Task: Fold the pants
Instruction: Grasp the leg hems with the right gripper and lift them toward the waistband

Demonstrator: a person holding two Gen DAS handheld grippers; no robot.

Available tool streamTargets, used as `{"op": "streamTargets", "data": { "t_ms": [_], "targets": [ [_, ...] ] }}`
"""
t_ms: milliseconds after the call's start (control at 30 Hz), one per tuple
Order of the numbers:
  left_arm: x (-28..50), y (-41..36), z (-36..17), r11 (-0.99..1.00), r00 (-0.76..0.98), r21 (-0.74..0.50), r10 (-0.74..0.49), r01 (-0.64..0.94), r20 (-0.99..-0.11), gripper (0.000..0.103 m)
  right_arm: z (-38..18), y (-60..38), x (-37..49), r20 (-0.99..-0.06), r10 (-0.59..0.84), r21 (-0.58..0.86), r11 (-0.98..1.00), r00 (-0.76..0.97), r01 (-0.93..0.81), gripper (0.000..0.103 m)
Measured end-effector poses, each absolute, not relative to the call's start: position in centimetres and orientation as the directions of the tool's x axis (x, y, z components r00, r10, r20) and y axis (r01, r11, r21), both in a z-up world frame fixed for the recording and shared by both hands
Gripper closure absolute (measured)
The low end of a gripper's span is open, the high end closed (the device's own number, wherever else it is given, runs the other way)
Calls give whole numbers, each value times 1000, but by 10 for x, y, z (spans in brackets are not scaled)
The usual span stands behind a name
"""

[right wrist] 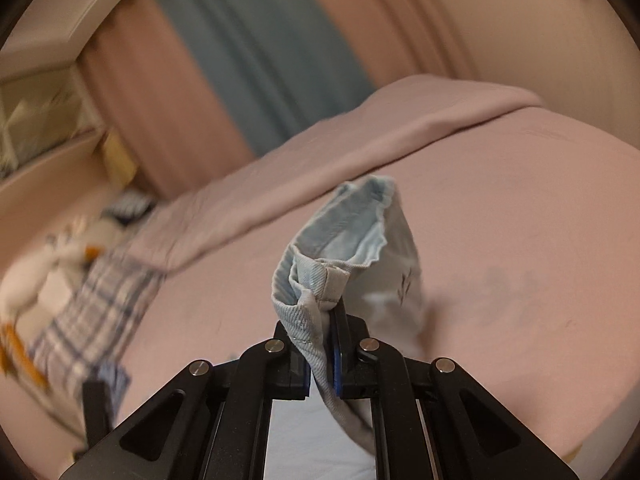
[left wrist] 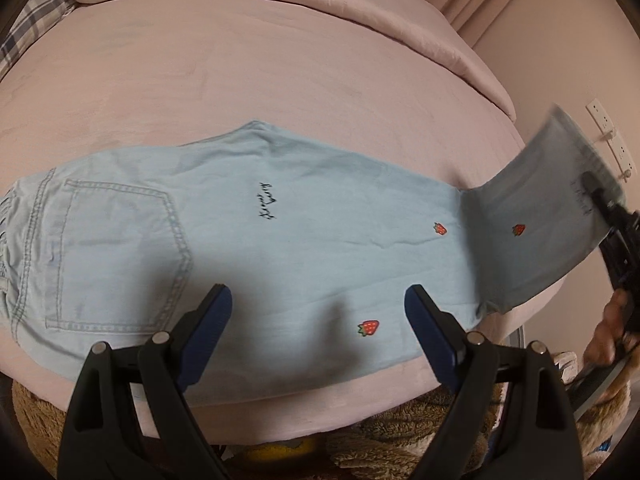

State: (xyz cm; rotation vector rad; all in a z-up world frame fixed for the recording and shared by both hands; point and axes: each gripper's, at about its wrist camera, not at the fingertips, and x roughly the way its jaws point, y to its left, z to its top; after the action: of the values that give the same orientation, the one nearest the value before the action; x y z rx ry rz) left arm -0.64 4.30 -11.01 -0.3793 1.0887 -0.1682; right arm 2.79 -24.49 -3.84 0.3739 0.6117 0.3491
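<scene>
Your right gripper (right wrist: 320, 356): jaws nearly closed, pads pinching the hem end of the pants (left wrist: 248, 240), which bunches above the fingers at frame centre. Hem fabric sharp; room behind it smeared by blur. Toy and plaid cloth (right wrist: 96, 300) at left hard to make out.

Your left gripper (left wrist: 318, 308): jaws spread wide, nothing between them, hovering over the pants near the lower edge; whether the tips touch the denim, you cannot tell.

Pants lie flat across the pink bed (left wrist: 240, 72), waist and back pocket (left wrist: 120, 256) at left, leg running right. The leg end is lifted off the bed at right, underside showing, held by the right gripper, which is dark and blurred there. Your hand (left wrist: 608, 320) is cut off by the right frame edge.
</scene>
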Motion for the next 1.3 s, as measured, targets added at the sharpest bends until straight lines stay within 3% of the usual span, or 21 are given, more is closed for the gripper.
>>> {"op": "streamTargets", "data": {
  "t_ms": [333, 700, 733, 800, 867, 1000, 1133, 1300],
  "targets": [
    [-11, 59, -111, 922, 461, -378, -298, -90, -836, 14, -116, -139, 37, -733, 445, 299, 890, 514, -345, 94],
    [3, 62, -121, 900, 423, -427, -357, -83, -833, 14, -155, -140, 37, -826, 392, 287, 911, 405, -296, 93],
    [5, 60, -121, 899, 418, -432, -365, -76, -832, 14, -153, -142, 36, -826, 396, 292, 909, 401, -297, 89],
    [11, 57, -119, 892, 409, -449, -390, -56, -825, 14, -147, -145, 35, -828, 410, 305, 902, 382, -307, 70],
    [19, 51, -118, 881, 397, -472, -424, -27, -814, 13, -140, -147, 30, -815, 439, 333, 889, 378, -314, 43],
    [34, 33, -121, 861, 365, -508, -479, 19, -798, 13, -121, -178, 15, -770, 471, 371, 879, 430, -300, 41],
    [48, 8, -139, 822, 279, -568, -556, 45, -783, 16, -111, -217, 8, -767, 357, 308, 934, 533, -183, 41],
    [59, -15, -157, 793, 231, -607, -600, 50, -766, 34, -118, -264, 3, -787, 218, 268, 963, 577, 2, 41]
  ]
}}
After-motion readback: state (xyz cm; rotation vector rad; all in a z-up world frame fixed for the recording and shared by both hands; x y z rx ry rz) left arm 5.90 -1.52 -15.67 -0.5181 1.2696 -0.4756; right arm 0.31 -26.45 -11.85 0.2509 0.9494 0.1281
